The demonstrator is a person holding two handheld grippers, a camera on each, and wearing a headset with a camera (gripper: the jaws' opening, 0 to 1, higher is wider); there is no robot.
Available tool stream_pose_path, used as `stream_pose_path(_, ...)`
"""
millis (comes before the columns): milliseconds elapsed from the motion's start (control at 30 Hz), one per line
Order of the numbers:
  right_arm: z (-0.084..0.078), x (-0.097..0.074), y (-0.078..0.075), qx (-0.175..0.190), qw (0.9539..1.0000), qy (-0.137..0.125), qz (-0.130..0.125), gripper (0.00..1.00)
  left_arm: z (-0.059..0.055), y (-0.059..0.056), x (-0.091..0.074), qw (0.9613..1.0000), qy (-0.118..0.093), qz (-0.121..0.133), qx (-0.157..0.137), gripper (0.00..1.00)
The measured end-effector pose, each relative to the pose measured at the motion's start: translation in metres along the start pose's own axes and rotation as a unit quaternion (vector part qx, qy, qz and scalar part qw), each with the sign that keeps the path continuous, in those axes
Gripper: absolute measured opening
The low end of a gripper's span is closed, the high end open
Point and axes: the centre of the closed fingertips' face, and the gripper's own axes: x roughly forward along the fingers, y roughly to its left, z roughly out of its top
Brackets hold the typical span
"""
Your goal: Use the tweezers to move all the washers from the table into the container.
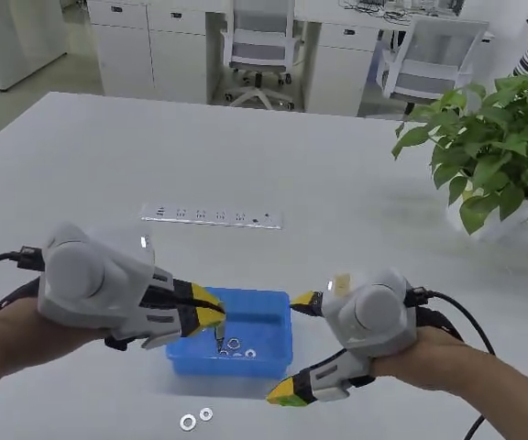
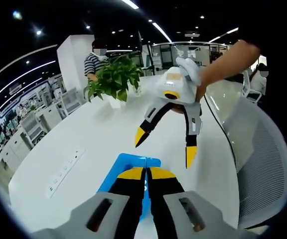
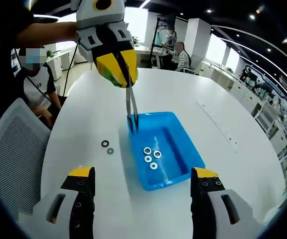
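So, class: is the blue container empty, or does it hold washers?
Not empty. The container holds four washers on its floor, seen in the right gripper view; two more lie outside on the table.

The container sits on the near part of the tabletop, with the left hand-held gripper on its left and the right hand-held gripper on its right. 4 washers lie in it. 2 loose washers lie on the tabletop just near of its left corner. The tweezers point down over its left part. A power strip lies behind it, and a potted plant stands at the far right.
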Motion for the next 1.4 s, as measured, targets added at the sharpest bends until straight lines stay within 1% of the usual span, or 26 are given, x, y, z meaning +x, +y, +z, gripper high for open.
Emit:
stream_pose_path(233,-0.006,-0.003,0.007,0.033,0.9993,-0.007,-0.012,0.90,0.001,-0.006,-0.007,1.0000,-0.001,0.005,-0.005,0.06)
stream_pose_path(467,-0.012,-0.003,0.015,0.057,0.9981,-0.008,-0.020,1.00,-0.001,-0.012,-0.013,0.9999,-0.001,0.006,-0.013,0.06)
stream_pose_path(600,-0.011,-0.003,0.015,0.066,0.9973,-0.013,-0.029,1.00,-0.004,-0.014,-0.015,0.9998,-0.002,0.007,-0.017,0.06)
stream_pose_path(667,-0.012,-0.002,0.016,0.072,0.9969,-0.011,-0.030,1.00,-0.005,-0.015,-0.017,0.9998,-0.002,0.008,-0.020,0.06)
stream_pose_path(900,-0.014,0.002,0.026,0.069,0.9972,-0.011,-0.024,1.00,-0.012,-0.019,-0.017,0.9995,-0.004,0.009,-0.030,0.06)
stream_pose_path(967,-0.014,0.004,0.027,0.071,0.9971,-0.012,-0.023,1.00,-0.017,-0.020,-0.016,0.9995,-0.002,0.008,-0.032,0.06)
stream_pose_path(1267,-0.018,0.005,0.031,0.076,0.9969,-0.010,-0.021,1.00,-0.028,-0.022,-0.011,0.9990,-0.001,0.005,-0.044,0.06)
stream_pose_path(1400,-0.018,0.004,0.032,0.077,0.9968,-0.012,-0.021,1.00,-0.033,-0.027,-0.005,0.9989,0.005,-0.002,-0.046,0.06)
